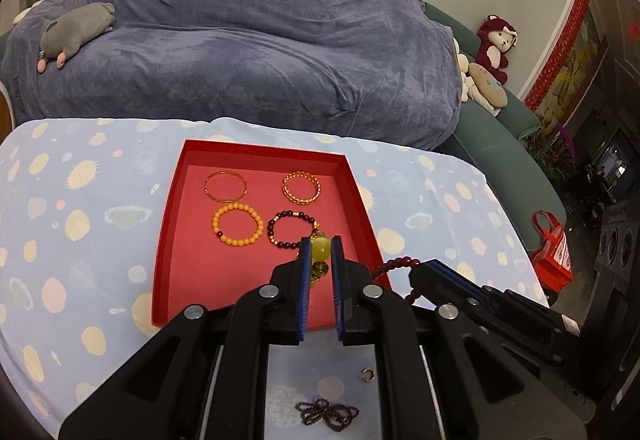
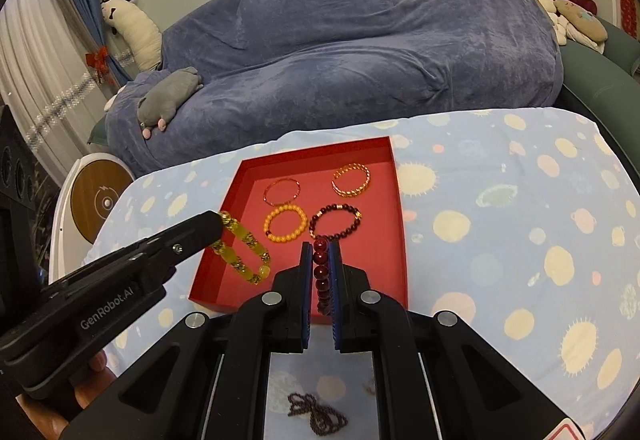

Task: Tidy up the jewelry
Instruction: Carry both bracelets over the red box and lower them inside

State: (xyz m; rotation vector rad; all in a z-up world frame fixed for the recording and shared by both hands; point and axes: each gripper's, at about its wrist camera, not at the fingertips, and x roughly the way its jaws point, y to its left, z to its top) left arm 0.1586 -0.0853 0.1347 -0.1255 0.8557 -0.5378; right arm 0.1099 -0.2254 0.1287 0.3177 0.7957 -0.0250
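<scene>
A red tray (image 1: 172, 208) (image 2: 224, 260) on the spotted cloth holds a thin gold bangle (image 1: 225, 187), a gold chain bracelet (image 1: 301, 188), an orange bead bracelet (image 1: 237, 229) and a dark bead bracelet (image 1: 288, 230). My left gripper (image 1: 321, 246) is shut on a yellow-green bead bracelet (image 1: 321, 248) (image 2: 244, 250) above the tray's near part. My right gripper (image 2: 321, 250) is shut on a dark red bead bracelet (image 2: 322, 272) (image 1: 394, 266) over the tray's near edge, just right of the left gripper.
A dark purple chain (image 1: 326, 414) (image 2: 316, 414) and a small open ring (image 1: 367, 375) lie on the cloth (image 1: 60, 240) below the grippers. A sofa under a blue cover (image 1: 260, 52) with plush toys stands behind the table. A red bag (image 1: 554, 252) is at the right.
</scene>
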